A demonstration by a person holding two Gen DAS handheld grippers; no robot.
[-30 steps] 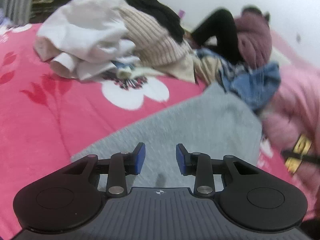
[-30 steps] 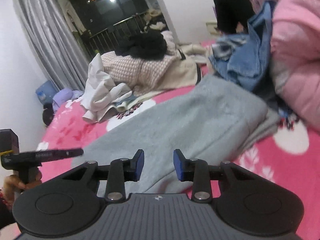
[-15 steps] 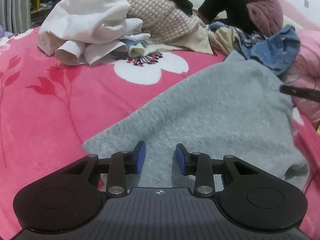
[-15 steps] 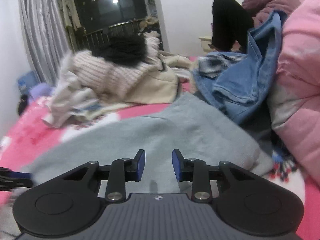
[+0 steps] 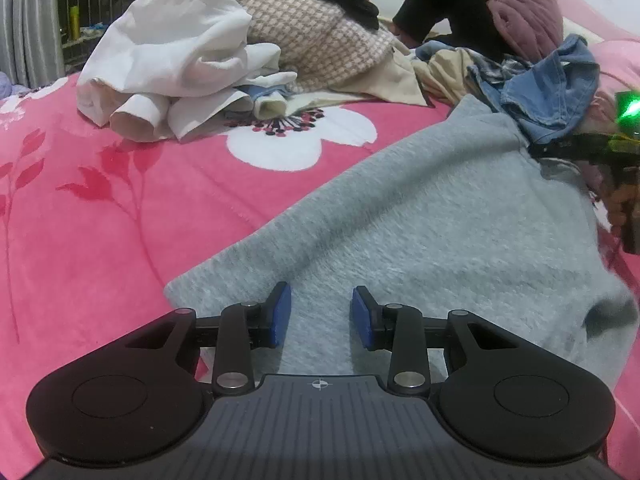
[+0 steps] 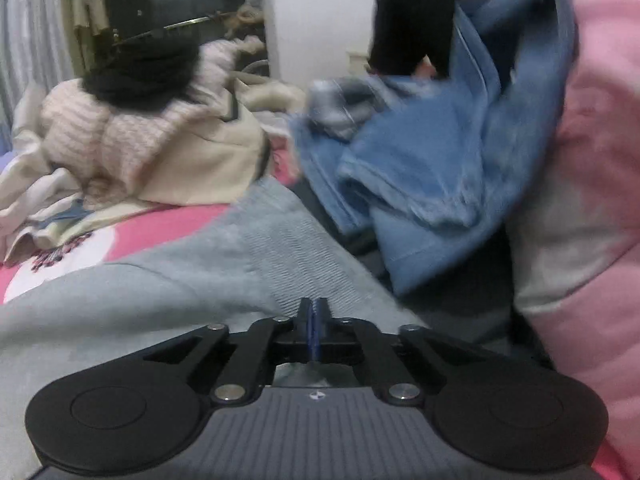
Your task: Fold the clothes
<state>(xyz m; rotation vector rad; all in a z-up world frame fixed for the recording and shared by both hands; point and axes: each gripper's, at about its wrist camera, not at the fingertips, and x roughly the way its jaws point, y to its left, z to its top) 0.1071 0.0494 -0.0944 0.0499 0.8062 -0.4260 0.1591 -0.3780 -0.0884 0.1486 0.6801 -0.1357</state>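
— While the grey sweater (image 5: 420,216) lies spread on the pink bedspread (image 5: 100,208), which step is being taken?

— An edge is being gripped: the right gripper (image 6: 314,312) is clenched at its ribbed hem, though pinched cloth cannot be confirmed. The left gripper (image 5: 321,312) is held released above the near edge; closing there is called for next.

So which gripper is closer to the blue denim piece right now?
Right. The right gripper sits shut at the grey sweater's far edge beside the denim; the left gripper hovers open over the near hem.
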